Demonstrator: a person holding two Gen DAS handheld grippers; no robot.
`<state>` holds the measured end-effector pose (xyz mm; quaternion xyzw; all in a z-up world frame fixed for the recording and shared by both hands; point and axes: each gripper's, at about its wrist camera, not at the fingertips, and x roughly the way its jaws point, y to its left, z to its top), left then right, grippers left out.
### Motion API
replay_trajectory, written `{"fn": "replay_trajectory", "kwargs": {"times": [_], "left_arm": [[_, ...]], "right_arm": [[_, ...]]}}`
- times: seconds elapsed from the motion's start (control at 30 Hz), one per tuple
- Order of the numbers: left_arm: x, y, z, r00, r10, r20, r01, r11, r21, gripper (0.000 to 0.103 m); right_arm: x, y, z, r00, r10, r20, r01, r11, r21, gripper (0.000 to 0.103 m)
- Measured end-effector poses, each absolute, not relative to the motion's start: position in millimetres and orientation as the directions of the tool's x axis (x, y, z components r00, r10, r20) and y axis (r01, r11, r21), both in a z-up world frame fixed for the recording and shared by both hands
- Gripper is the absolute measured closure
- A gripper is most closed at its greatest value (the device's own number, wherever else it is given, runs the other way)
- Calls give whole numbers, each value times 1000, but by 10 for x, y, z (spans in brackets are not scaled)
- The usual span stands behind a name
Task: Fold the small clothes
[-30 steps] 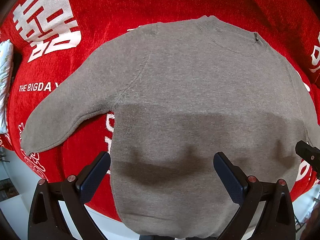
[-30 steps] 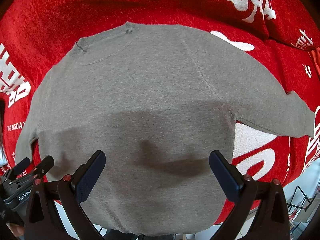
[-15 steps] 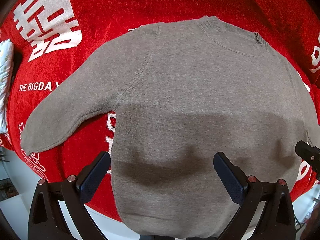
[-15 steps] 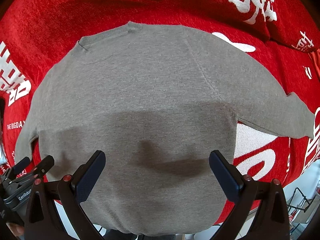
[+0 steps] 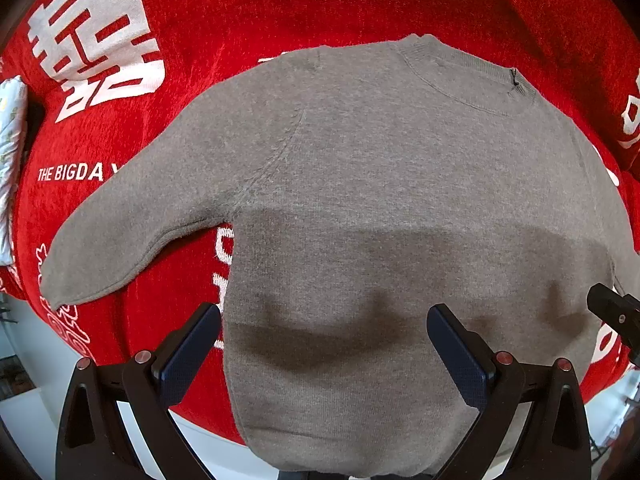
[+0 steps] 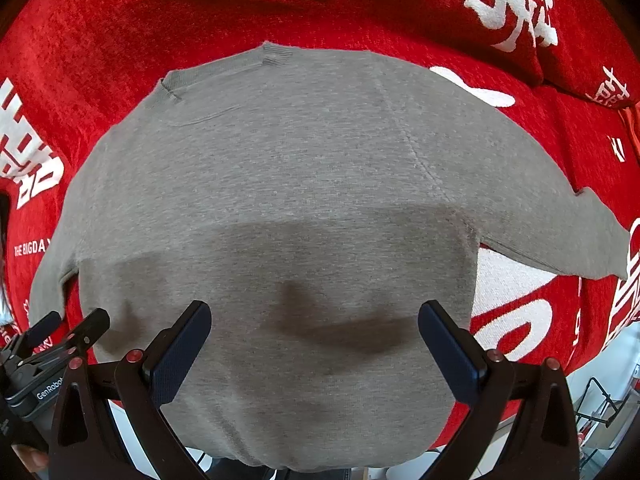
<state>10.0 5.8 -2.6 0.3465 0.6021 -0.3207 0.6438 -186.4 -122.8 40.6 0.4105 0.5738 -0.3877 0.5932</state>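
Observation:
A small grey-brown sweater (image 5: 380, 208) lies flat and spread on a red cloth, neckline (image 5: 464, 80) at the far side and hem hanging over the near edge. Its left sleeve (image 5: 132, 232) stretches out to the left; in the right wrist view the same sweater (image 6: 288, 208) shows its right sleeve (image 6: 560, 224) reaching right. My left gripper (image 5: 324, 344) hovers open above the lower body of the sweater, nothing between its fingers. My right gripper (image 6: 316, 340) is likewise open over the lower body. Each gripper's tip shows at the edge of the other's view.
The red plush cloth (image 5: 240, 20) with white characters and lettering covers the whole surface. A pale patterned item (image 5: 10, 152) lies at its far left edge. White floor (image 5: 36, 364) shows below the near edge, and a wire rack (image 6: 600, 412) stands at the lower right.

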Motion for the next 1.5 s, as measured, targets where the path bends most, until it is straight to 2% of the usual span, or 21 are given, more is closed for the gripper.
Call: {"fn": "replay_trajectory", "kwargs": {"times": [0.7, 0.87, 1.2, 1.3, 1.5], "left_arm": [[211, 142, -19, 76, -74, -994, 807, 590, 18, 0], [383, 301, 17, -2, -147, -989, 769, 632, -95, 0], [1370, 1305, -57, 58, -244, -968, 560, 811, -170, 0], [1686, 1717, -209, 60, -298, -953, 447, 861, -241, 0], [1998, 1916, -750, -65, -449, -891, 231, 862, -451, 0]], "right_arm": [[-1584, -1064, 429, 35, -16, -999, 910, 413, 25, 0], [-1364, -968, 410, 35, -12, -999, 889, 458, 26, 0], [-762, -609, 323, 52, 22, -998, 809, 585, 55, 0], [-604, -464, 267, 55, 43, -998, 780, 622, 69, 0], [-379, -202, 165, 53, 79, -995, 738, 669, 92, 0]]}}
